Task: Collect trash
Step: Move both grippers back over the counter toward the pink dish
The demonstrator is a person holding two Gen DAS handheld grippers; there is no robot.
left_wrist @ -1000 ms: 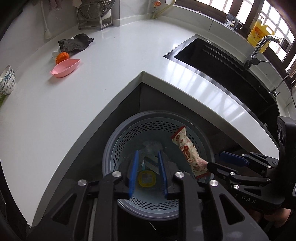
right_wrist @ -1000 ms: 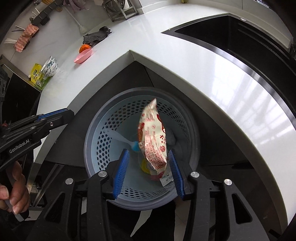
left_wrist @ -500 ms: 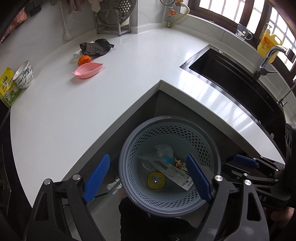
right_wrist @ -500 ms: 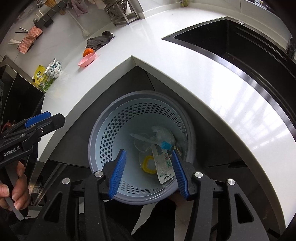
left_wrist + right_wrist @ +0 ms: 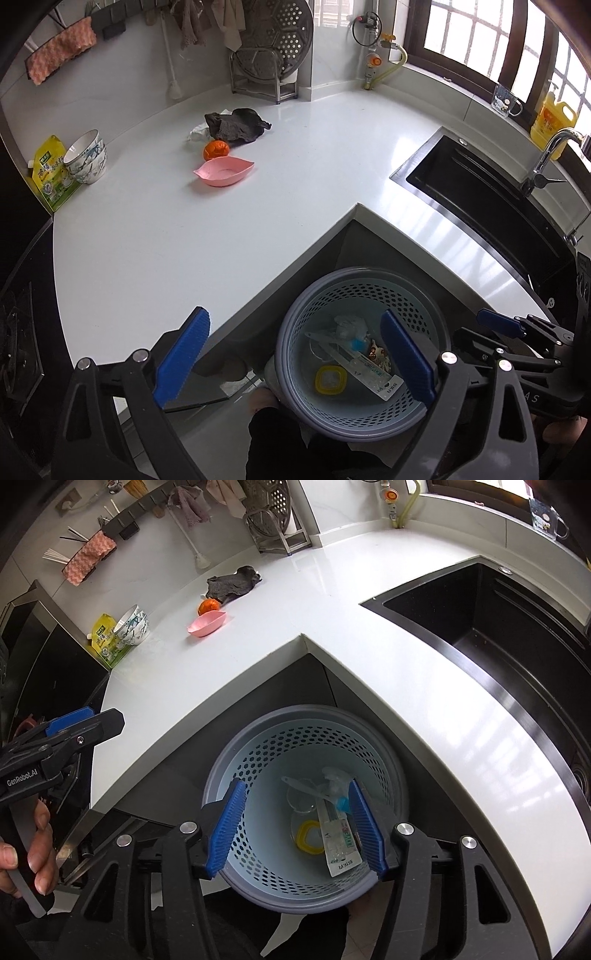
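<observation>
While both grippers hang above the floor-standing perforated trash basket (image 5: 258,771), the right gripper (image 5: 295,830) and left gripper (image 5: 295,360) stand apart, holding nothing. Trash lies in the basket below them: one yellow lid (image 5: 309,835), one flat white packet (image 5: 338,843). On the white counter (image 5: 155,236): one pink dish (image 5: 223,171), one orange (image 5: 216,149), one dark cloth (image 5: 236,124).

My white table (image 5: 280,206) wraps an inner corner at mid-frame. On it, upper left of centre, a pink leaf-shaped dish (image 5: 224,175) lies just beside an orange (image 5: 216,149) and a dark crumpled cloth (image 5: 236,125). At far left stacked bowls (image 5: 86,157) touch a yellow-green pouch (image 5: 50,173). A steel rack (image 5: 264,79) stands at top centre.
</observation>
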